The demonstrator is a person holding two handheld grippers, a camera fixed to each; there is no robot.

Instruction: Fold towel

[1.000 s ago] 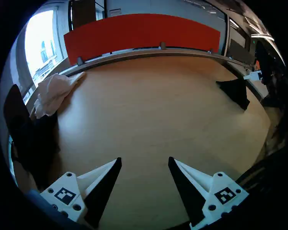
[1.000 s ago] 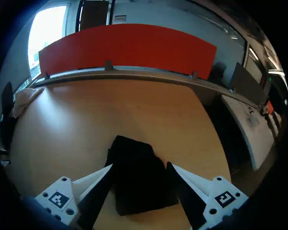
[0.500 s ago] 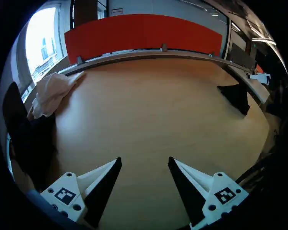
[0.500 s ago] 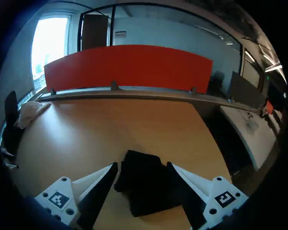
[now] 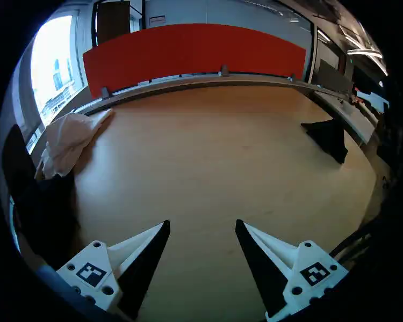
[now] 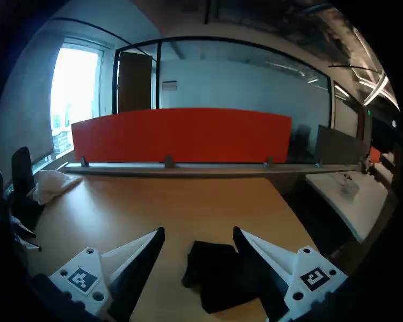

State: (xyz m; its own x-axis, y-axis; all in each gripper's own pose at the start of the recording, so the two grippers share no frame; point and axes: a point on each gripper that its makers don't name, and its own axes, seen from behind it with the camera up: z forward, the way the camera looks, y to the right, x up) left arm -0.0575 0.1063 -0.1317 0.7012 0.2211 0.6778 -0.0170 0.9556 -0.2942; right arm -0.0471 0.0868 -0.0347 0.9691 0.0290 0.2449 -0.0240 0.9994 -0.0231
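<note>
A folded black towel (image 6: pixel 223 271) lies on the wooden table (image 6: pixel 148 214) just ahead of my right gripper (image 6: pixel 199 239), which stands open above it with nothing between its fingers. From the left gripper view the same black towel (image 5: pixel 326 138) sits at the table's far right edge. A crumpled white towel (image 5: pixel 67 140) lies at the table's left edge, seen also in the right gripper view as a small white towel (image 6: pixel 52 183) far left. My left gripper (image 5: pixel 200 229) is open over bare wood (image 5: pixel 212 161), holding nothing.
A red divider panel (image 5: pixel 196 48) runs along the table's far edge. A dark chair (image 5: pixel 27 188) stands at the left beside the white towel. Another white desk (image 6: pixel 352 204) stands to the right, past a gap.
My right gripper has risen and tilted up, so the black towel has dropped lower and smaller in its view. The left gripper has barely shifted.
</note>
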